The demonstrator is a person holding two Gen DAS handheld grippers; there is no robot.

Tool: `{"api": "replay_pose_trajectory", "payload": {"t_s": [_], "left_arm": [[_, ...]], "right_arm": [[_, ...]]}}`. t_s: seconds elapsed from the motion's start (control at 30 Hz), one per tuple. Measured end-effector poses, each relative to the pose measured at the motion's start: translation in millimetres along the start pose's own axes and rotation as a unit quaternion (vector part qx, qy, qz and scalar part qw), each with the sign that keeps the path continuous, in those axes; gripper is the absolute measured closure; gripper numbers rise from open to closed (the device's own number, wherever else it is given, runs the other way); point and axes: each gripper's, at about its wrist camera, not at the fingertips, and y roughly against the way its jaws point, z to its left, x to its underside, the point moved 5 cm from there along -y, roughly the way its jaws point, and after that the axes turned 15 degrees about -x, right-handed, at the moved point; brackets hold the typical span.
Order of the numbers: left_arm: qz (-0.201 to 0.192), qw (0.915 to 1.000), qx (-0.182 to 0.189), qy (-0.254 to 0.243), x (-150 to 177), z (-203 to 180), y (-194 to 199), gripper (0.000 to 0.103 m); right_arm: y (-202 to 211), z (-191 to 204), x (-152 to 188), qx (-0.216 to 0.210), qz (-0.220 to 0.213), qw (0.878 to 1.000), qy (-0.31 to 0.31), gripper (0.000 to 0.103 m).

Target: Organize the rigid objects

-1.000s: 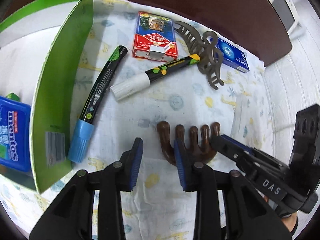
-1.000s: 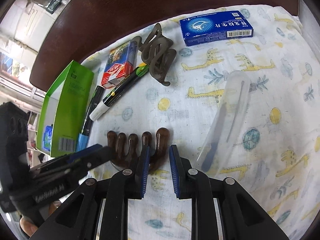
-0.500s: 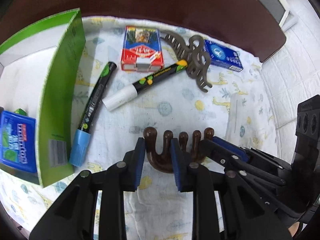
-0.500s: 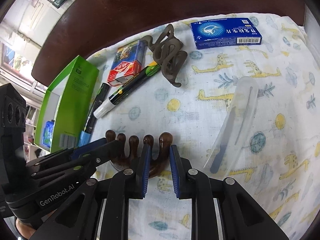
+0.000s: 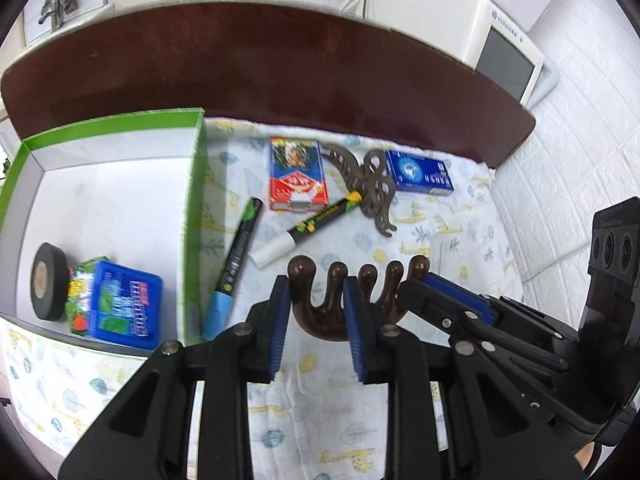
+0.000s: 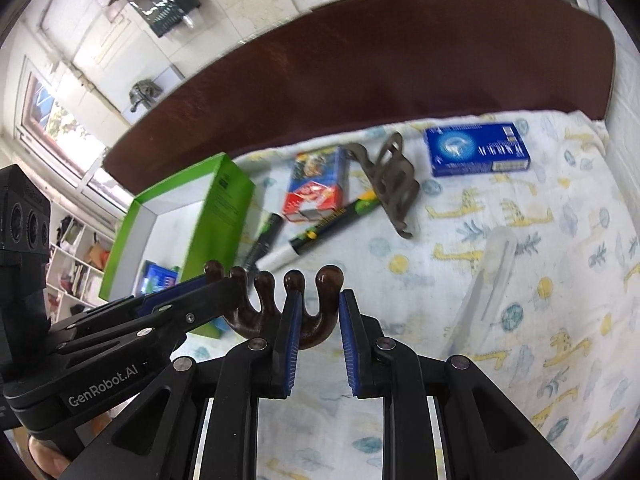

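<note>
While both tools grip the brown clip (image 5: 320, 312) above the cloth (image 5: 320, 432), the left tool (image 5: 316, 320) clamps its outer prong with jaws easing open, and the right tool (image 6: 316, 332) pinches the other end. Beside them the green box (image 5: 192, 216) holds a tape roll (image 5: 48, 280), a blue tin (image 5: 124, 312) and a green packet (image 5: 80, 284).

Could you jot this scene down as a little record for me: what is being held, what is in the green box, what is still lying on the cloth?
held: brown hair claw, gripped by left gripper and right gripper
left gripper jaws: opening slightly, claw between them
green box: black tape roll, blue mint tin
on cloth: two markers, red card pack, grey hair claw, blue carton
</note>
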Motion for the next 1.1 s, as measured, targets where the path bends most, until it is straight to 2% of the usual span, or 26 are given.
{"api": "replay_pose_trajectory", "payload": {"t_s": [0.13, 0.27, 0.4, 0.57, 0.83, 0.97, 1.1], "left_arm": [[-0.024, 0.9995, -0.008, 0.017, -8, 31, 19, 0.077], [-0.042, 0.9979, -0.034, 0.034, -15, 72, 28, 0.077], [-0.052, 0.9954, -0.066, 0.046, -22, 120, 29, 0.077], [-0.038, 0.9935, -0.083, 0.068, -37, 175, 2, 0.078], [0.011, 0.9921, -0.088, 0.089, -36, 212, -55, 0.078], [0.031, 0.9911, -0.087, 0.096, -31, 219, -71, 0.076], [0.039, 0.9886, -0.102, 0.104, -30, 224, -75, 0.075]], "right_arm": [[0, 33, -11, -0.019, -0.010, 0.999, 0.030, 0.081], [-18, 67, -22, -0.048, -0.005, 0.998, 0.052, 0.081], [-54, 106, -32, -0.074, 0.011, 0.995, 0.072, 0.081], [-111, 139, -43, -0.094, 0.041, 0.991, 0.082, 0.081], [-193, 138, -49, -0.076, 0.096, 0.991, 0.051, 0.081], [-213, 132, -43, -0.063, 0.117, 0.990, 0.044, 0.081], [-221, 134, -39, -0.053, 0.126, 0.989, 0.053, 0.081]]}}
